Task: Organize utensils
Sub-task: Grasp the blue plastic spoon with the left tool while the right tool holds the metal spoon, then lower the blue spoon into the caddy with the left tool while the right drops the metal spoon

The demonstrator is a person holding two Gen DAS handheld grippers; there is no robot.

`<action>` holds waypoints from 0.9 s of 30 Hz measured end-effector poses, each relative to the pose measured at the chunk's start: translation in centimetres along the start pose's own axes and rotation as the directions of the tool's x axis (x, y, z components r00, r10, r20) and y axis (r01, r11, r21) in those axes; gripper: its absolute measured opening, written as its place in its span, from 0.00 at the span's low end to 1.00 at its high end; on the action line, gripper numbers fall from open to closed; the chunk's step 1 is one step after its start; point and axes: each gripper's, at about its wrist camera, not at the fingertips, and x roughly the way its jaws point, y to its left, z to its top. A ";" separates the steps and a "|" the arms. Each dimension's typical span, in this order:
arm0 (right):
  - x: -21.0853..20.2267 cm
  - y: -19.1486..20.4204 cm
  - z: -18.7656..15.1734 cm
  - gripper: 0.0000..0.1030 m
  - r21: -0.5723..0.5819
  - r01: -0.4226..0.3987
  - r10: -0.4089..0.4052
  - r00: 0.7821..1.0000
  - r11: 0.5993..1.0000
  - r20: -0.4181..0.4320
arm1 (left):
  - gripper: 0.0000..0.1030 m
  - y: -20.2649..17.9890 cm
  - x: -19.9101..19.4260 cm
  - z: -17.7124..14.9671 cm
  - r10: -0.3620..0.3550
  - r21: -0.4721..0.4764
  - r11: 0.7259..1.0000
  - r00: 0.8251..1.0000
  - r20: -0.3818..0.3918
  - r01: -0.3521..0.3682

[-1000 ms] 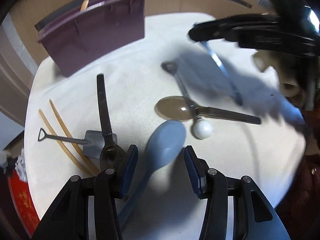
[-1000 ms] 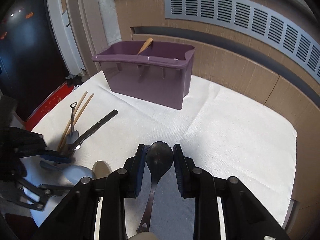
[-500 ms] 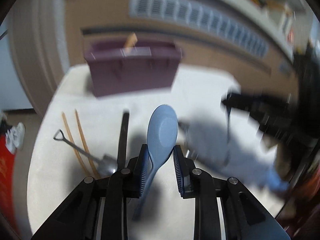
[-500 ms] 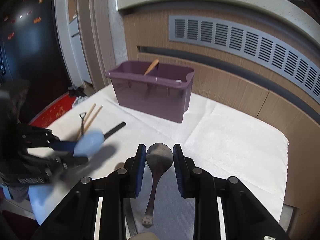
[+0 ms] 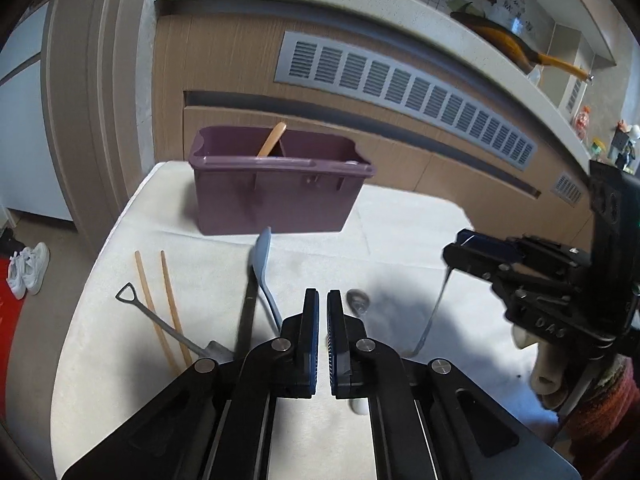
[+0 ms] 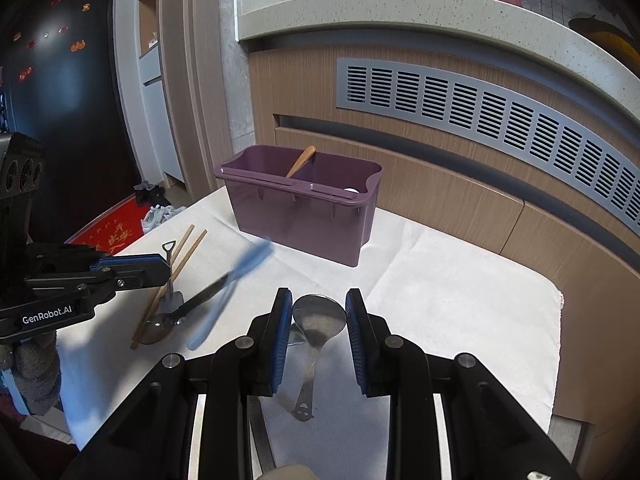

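The white-clothed worktop fills the lower half of both views. A purple box with a divider stands toward the upper middle, and a wooden handle leans out at the divider.

White lettering on the left tool, at the left edge of the right wrist view, reads "GenRobot.AI". The right tool bears pale letters on its side in the left wrist view, too faint to read surely.

The left tool's jaws are pressed together with nothing between them. The blue spoon lies just left of them, outside the grip, its bowl pointing toward the box. From the other side it shows as a blurred streak.

The right tool pinches the bowl of a metal spoon, whose handle hangs below.

At lower left lie a black-handled spoon, two chopsticks and a small shovel-shaped spoon.
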 end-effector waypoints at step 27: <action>5.8 -1.4 0.7 0.24 0.006 -0.010 0.010 0.999 1.000 -0.042 | 0.33 6.5 13.4 3.3 0.257 -0.101 0.953 0.940 -0.225 -0.284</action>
